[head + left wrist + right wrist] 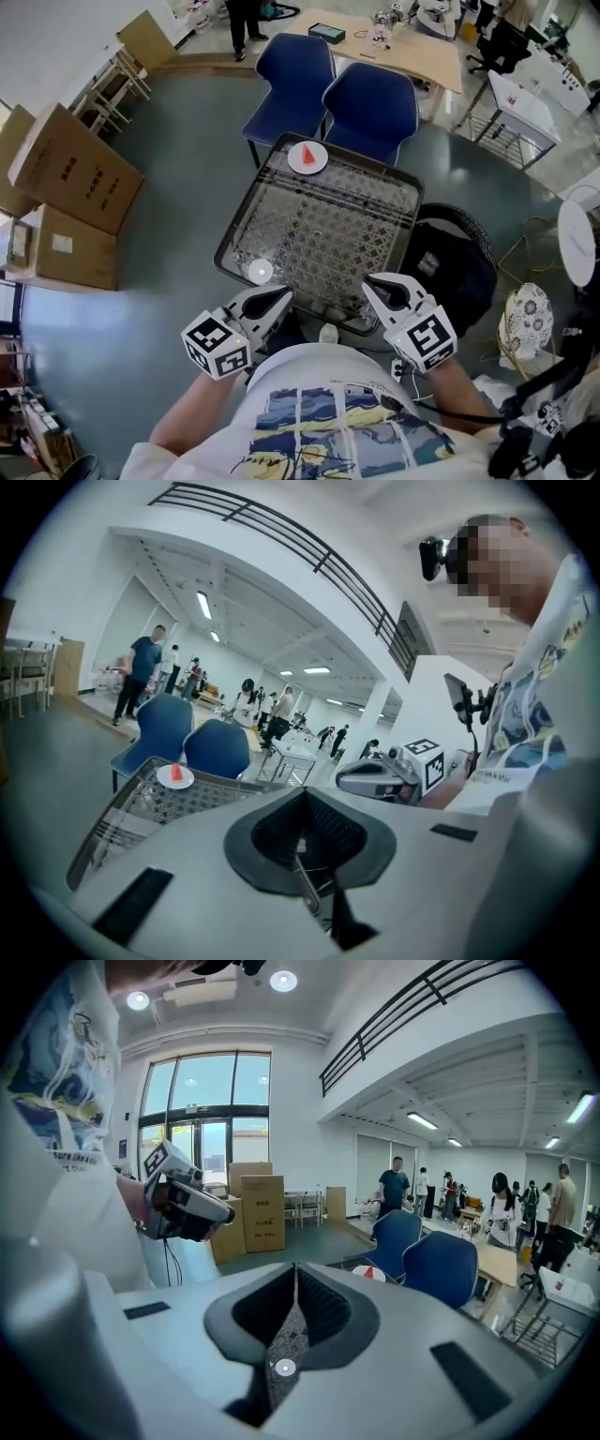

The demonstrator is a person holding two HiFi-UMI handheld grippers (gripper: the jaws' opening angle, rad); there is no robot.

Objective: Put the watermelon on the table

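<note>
A red watermelon slice [307,153] stands on a small white plate [317,164] at the far edge of the mesh-topped table [375,211]. The slice also shows small in the left gripper view [175,772] and the plate in the right gripper view [375,1274]. My left gripper [280,296] and right gripper [373,285] hover side by side at the table's near edge, close to my body and far from the slice. Both have their jaws shut with nothing between them, and each shows in the other's view: right gripper [380,778], left gripper [187,1206].
A small white disc [260,272] lies at the table's near left corner. Two blue chairs [370,108] stand behind the table, cardboard boxes [70,173] on the left, a black bag [459,267] to the right. People stand in the background.
</note>
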